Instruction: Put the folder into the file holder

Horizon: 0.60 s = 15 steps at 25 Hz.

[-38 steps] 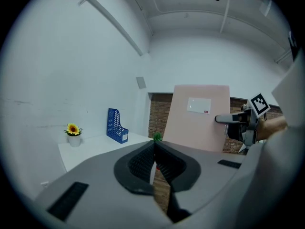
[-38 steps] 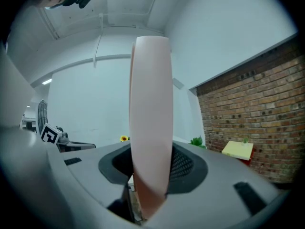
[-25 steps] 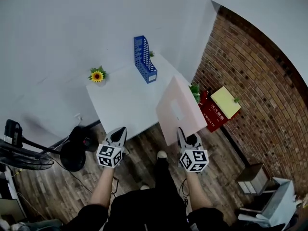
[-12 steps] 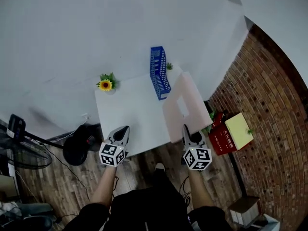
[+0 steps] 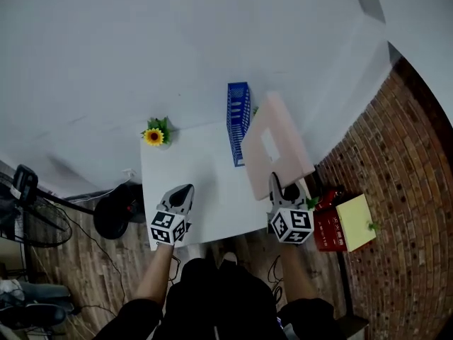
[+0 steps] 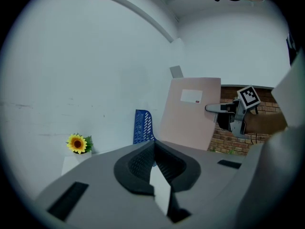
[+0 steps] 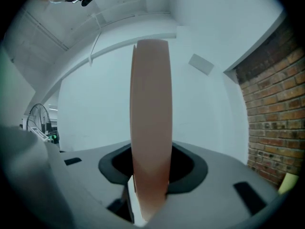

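Pink folder [image 5: 284, 163], white label [image 5: 270, 146] unreadable, right tongs [image 5: 276, 183] gripping

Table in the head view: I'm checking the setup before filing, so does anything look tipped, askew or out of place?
Nothing stands out. The blue file holder stands upright on the white table, the sunflower sits at its far left corner, and the pink folder is clamped in the right gripper.

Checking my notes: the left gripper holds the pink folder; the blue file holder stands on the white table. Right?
No: the right gripper holds the pale pink flat folder, as the right gripper view shows. The blue mesh file holder does stand on the white table.
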### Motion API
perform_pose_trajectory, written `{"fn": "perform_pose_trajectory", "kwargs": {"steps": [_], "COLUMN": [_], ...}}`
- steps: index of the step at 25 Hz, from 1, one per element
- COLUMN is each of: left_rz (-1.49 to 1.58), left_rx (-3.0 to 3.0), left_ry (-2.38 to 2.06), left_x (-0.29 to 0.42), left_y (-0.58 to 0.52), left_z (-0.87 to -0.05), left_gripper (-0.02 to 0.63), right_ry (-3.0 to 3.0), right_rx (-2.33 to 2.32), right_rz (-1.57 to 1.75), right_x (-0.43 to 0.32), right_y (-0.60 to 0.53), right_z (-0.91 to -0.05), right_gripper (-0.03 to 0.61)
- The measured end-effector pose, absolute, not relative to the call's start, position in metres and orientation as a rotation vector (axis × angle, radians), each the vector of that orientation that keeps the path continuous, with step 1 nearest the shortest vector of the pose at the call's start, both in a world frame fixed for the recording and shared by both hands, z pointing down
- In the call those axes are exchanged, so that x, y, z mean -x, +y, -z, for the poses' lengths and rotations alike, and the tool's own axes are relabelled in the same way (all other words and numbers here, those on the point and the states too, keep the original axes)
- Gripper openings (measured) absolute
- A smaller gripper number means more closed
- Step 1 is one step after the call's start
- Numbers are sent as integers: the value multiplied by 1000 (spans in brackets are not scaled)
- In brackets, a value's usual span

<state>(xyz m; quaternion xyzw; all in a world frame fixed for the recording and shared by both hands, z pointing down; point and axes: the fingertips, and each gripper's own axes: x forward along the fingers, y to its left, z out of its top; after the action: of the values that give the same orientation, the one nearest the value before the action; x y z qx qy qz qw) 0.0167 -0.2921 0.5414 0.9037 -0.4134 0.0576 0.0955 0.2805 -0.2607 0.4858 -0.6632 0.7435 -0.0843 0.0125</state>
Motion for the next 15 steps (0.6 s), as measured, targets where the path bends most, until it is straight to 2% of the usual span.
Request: {"fn": "perform_pose_trajectory", "kwargs": {"steps": [15], "left_rz": [-167], "left_rx": [-2646], "left_ry": [-1253], "left_x": [-24], "left_y": [-345], "left_z": [-553], "left_gripper": [23], "right_ry": [2353], "right_rx": [2043], "right_rz": [184], "right_x": [-285], "right_y": [-352], "right_z": [-463], "right_gripper": [172]}}
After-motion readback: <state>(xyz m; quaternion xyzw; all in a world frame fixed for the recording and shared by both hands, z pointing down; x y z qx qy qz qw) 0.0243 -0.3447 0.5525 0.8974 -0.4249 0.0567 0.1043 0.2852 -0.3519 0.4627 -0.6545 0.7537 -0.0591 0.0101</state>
